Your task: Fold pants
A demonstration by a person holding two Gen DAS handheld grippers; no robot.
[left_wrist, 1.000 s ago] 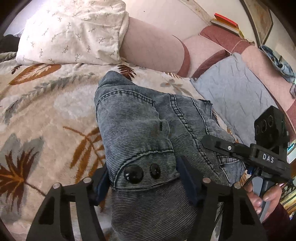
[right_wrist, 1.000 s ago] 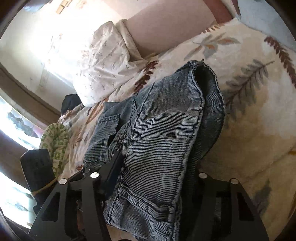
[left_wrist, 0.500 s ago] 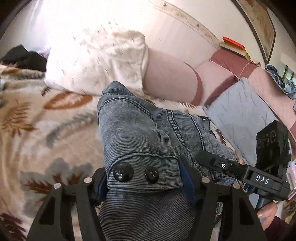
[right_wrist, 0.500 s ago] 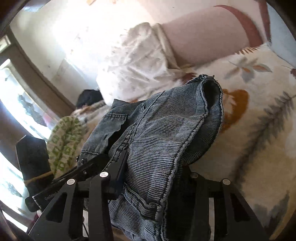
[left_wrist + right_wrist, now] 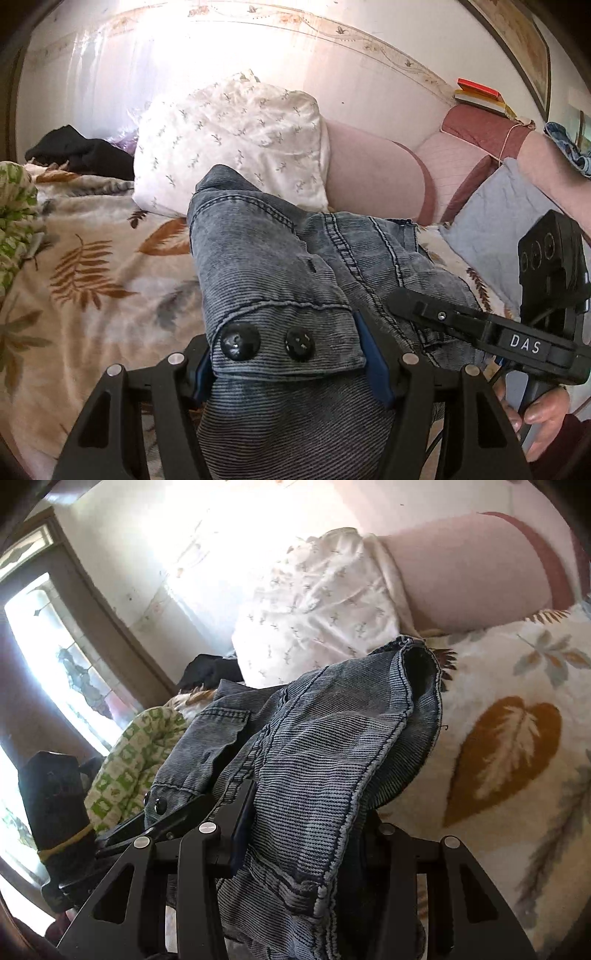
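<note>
Both tongs pinch grey denim pants: the left gripper clamps the buttoned waistband, the right gripper a seam, probably lifting them off the leaf-print blanket ahead to fold.

one pants, two hand-held grippers, one pillow

Grey-blue denim pants, two black waistband buttons, bunched, lifted above bed.
</note>
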